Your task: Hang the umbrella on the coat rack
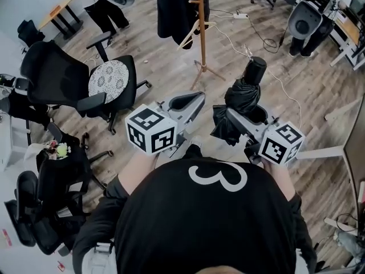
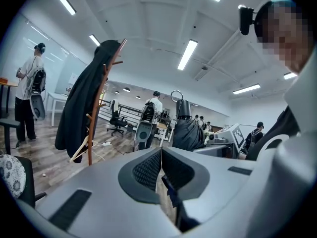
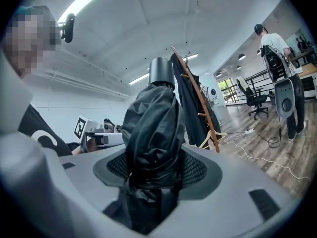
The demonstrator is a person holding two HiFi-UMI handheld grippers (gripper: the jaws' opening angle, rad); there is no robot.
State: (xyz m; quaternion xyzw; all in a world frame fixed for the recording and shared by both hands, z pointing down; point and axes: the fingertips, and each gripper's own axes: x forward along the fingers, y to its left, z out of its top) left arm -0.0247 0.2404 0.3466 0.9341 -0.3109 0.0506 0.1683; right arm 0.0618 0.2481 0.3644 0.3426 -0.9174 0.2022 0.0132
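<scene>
Right gripper (image 3: 156, 170) jaws pinch the folded umbrella (image 3: 152, 113) mid-body, handle end up, likely kept free for the coat rack (image 1: 201, 30) far ahead; left gripper (image 2: 161, 158) jaws pressed together, empty.

Umbrella (image 3: 151, 133) in right gripper (image 3: 153, 175) (folded)

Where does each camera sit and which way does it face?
Head view: on the person's head, steeply down; black shirt, left gripper, right gripper.
Left gripper view: rides that gripper, looks along its shut jaws toward the coat rack; shirt at right.
Right gripper view: rides that gripper, looks along jaws clamped on the umbrella; left gripper's marker cube at left.
Shared: both gripper views show coat rack and umbrella.
</scene>
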